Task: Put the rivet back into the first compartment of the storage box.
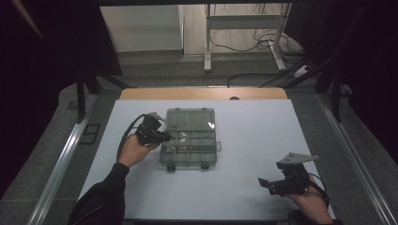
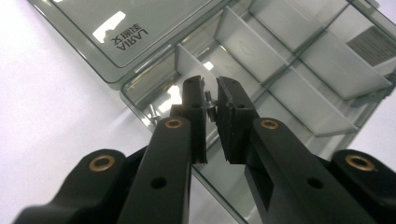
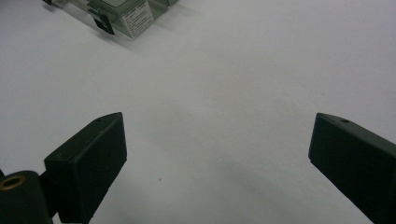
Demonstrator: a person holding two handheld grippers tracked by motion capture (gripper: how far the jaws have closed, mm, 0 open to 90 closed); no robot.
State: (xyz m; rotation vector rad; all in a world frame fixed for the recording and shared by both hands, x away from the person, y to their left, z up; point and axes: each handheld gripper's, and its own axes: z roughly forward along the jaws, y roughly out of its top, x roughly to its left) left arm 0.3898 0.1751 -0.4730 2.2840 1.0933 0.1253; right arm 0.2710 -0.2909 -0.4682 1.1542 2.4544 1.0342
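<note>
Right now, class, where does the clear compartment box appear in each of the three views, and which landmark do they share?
High view: the compartment box sits centre-left on the white table, lid open, beside the left gripper.
Left gripper view: the box lies close behind the jaws, across the upper half.
Right gripper view: a corner of the box at top left.
Shared landmark: the white table.

From my seat, the small metal part (image 2: 209, 101) pinched between the left gripper (image 2: 211, 100) pads is mostly covered by them, so I can't tell whether it's a screw or a pin. The organizer box (image 3: 133, 16) is cut off by the top edge of the right gripper view, and its white label (image 3: 137, 17) is too small for me to read. The right gripper (image 3: 217, 144) has its right jaw clipped by the frame's edge.
</note>
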